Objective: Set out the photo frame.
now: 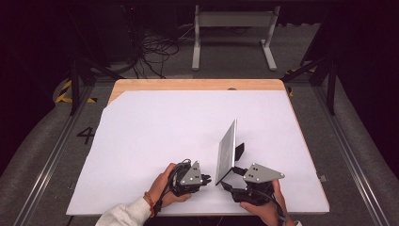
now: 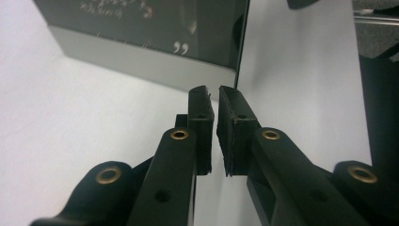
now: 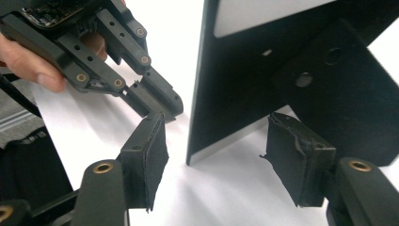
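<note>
Picture frame (image 1: 227,149) between both hand-held grippers

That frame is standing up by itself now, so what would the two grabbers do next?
Probably draw the right gripper straight back. Its fingers stand open on either side of the picture frame without pressing it, and the frame stands on the table on its back stand. The left gripper is shut, holding nothing.

Both hands are holding their grippers low at the near edge, tips angling toward each other.

The left gripper (image 1: 205,179), gripped by the left hand (image 1: 164,186) in a pale sleeve, is keeping its jaws nearly together, only a thin slit showing between the pads. The right gripper (image 1: 234,175), cradled from below by the right hand (image 1: 263,207), is holding its jaws well apart, pads (image 3: 148,155) pressing on nothing.
</note>
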`<action>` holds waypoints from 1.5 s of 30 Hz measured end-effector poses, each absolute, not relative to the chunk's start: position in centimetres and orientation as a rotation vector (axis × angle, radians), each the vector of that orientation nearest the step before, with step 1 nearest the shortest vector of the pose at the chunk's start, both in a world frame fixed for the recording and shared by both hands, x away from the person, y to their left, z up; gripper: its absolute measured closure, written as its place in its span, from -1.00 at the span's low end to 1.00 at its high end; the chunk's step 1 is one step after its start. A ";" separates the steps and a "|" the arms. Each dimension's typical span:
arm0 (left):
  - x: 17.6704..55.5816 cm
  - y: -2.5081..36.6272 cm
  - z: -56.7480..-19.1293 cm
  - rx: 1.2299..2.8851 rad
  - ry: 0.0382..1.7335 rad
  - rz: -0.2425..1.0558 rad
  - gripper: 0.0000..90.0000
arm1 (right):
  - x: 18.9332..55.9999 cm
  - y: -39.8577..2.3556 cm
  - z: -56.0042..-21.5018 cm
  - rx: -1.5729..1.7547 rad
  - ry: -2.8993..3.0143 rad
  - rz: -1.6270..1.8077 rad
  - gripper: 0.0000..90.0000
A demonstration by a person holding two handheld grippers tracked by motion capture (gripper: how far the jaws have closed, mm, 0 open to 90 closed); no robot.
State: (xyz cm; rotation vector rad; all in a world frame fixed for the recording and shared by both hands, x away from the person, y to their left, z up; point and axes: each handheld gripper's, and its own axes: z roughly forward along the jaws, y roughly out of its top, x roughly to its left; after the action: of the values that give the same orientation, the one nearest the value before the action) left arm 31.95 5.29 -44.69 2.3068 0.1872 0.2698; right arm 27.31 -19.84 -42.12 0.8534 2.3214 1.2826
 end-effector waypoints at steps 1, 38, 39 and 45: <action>32.0 5.8 -44.7 2.310 0.199 0.276 0.86 | 27.3 -19.7 -42.1 0.862 2.310 1.280 -0.14; 32.3 11.6 -45.0 2.320 0.327 0.298 0.65 | 27.8 -20.4 -42.6 0.931 2.241 1.284 0.46; 32.4 11.7 -45.0 2.318 0.334 0.302 0.66 | 27.9 -20.5 -42.6 0.934 2.241 1.283 0.47; 32.5 12.0 -44.8 2.304 0.349 0.309 0.64 | 28.1 -21.2 -42.6 0.977 2.218 1.283 0.58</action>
State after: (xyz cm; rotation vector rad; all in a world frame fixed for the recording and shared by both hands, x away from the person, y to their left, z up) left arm 32.46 12.01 -44.83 2.3038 0.3494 0.3090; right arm 28.09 -21.18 -42.56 0.9769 2.2184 1.2827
